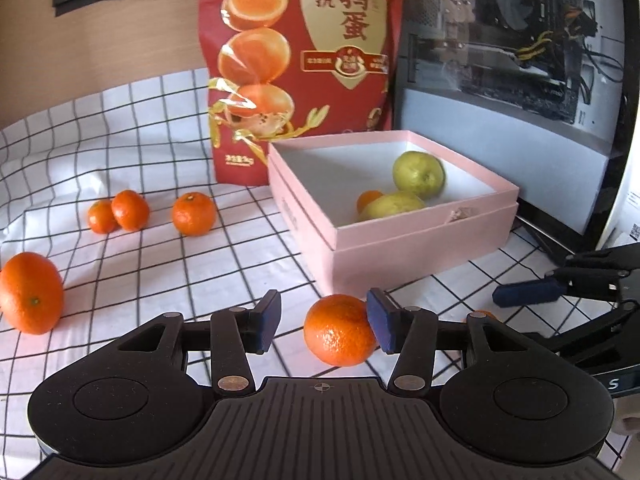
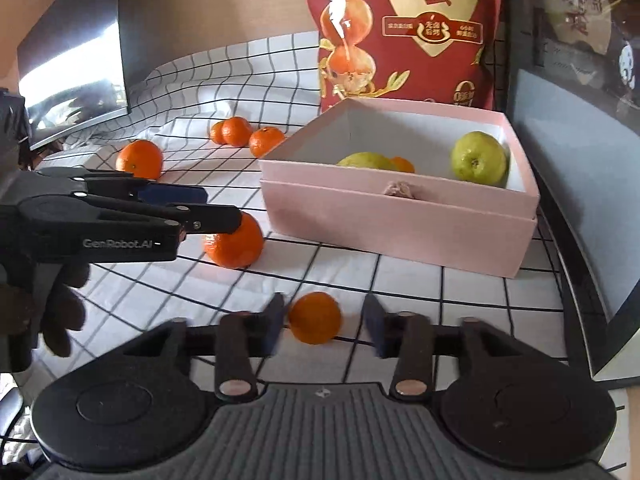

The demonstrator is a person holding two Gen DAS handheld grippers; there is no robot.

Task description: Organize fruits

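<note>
My left gripper (image 1: 324, 322) stands open around a mandarin (image 1: 340, 330) on the checked cloth. The fruit touches the right pad, and a gap shows on the left side. My right gripper (image 2: 325, 325) is also open, with a smaller mandarin (image 2: 316, 318) between its blurred fingers, close to the left one. From the right wrist view, the left gripper (image 2: 222, 206) reaches in over its mandarin (image 2: 236, 248). The pink box (image 1: 400, 240) holds two green-yellow fruits (image 1: 418, 174) and one mandarin (image 1: 368, 199). Several loose mandarins (image 1: 194, 214) lie to the left.
A tall red bag (image 1: 300, 60) stands behind the pink box (image 2: 380, 224). A glass-sided computer case (image 1: 520, 40) borders the right side, and a dark monitor (image 2: 72, 60) the far left. A gloved hand (image 2: 60, 312) holds the left gripper. One large mandarin (image 1: 32, 292) lies at the left edge.
</note>
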